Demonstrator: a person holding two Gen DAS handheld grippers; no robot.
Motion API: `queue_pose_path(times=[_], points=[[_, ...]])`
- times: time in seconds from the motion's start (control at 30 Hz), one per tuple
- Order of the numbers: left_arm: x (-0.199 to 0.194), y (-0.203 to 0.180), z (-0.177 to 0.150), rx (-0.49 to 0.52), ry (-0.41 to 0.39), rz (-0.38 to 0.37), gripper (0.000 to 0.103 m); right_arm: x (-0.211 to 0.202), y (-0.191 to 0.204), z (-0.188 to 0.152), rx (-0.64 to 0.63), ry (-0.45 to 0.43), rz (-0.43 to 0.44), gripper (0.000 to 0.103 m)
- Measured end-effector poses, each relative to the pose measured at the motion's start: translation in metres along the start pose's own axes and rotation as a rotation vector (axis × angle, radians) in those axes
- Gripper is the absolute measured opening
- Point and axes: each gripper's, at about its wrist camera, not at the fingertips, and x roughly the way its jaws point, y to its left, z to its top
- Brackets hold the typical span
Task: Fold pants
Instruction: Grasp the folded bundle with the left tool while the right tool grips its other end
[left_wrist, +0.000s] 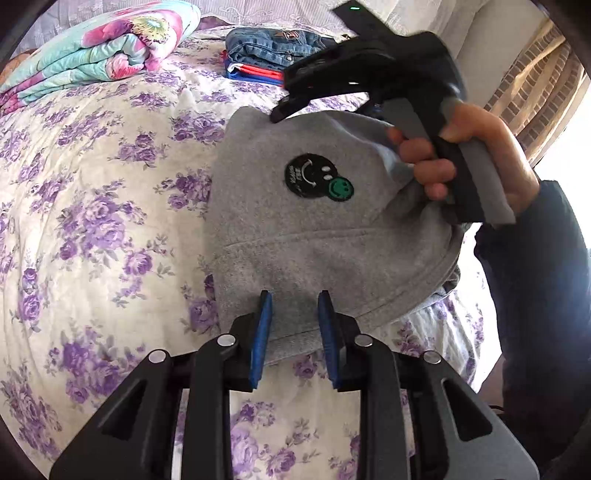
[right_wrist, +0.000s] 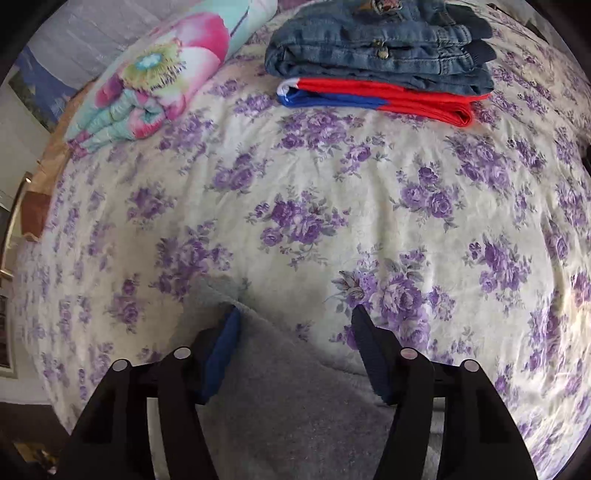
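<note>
The gray pants (left_wrist: 317, 236) are already a small folded bundle on the flowered bedspread (left_wrist: 110, 221), and they lie between your two tools. Your left gripper (left_wrist: 293, 332) has its blue pads spread apart, and the near hem of the bundle sits in the gap between them, not pinched. Your right gripper (right_wrist: 295, 350) is also spread, with the far corner of the gray cloth lying loose between its fingers; in the left view you see it coming in from the far right side, held in your right hand (left_wrist: 480, 162). So the bundle stretches straight ahead from the left tool toward the right tool, and this line is its long axis. The smiley patch (left_wrist: 317, 179) faces up, ahead of the left pads. I judge that the left tool is nearer to a usable edge. Beyond the right tool, well apart, lie the stacked jeans (right_wrist: 380, 48) and the rolled quilt (right_wrist: 155, 81).
</note>
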Motion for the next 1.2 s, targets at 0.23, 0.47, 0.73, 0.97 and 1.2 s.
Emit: queue_pose_path(times=[0.23,0.47,0.73,0.97,1.2], points=[[-0.003,0.047,0.029,-0.159,0.039,0.018,0.054,-0.118,-0.025,-0.088,0.0,-0.171,-0.023,0.078],[0.056,0.049,0.042,-0.235,0.172,-0.071,0.054,-0.128,-0.086,-0.173,0.273,-0.192,0.1,0.078],[0.05,0.035,0.034,-0.209,0.148,-0.064,0.057,-0.115,-0.052,-0.167,0.257,-0.27,0.077,0.078],[0.049,0.042,0.028,-0.207,0.164,-0.105,0.057,-0.068,-0.065,-0.163,0.327,-0.217,-0.149,0.084],[0.051,0.05,0.027,-0.214,0.181,-0.165,0.057,-0.037,-0.122,-0.193,0.584,-0.12,0.243,0.1]])
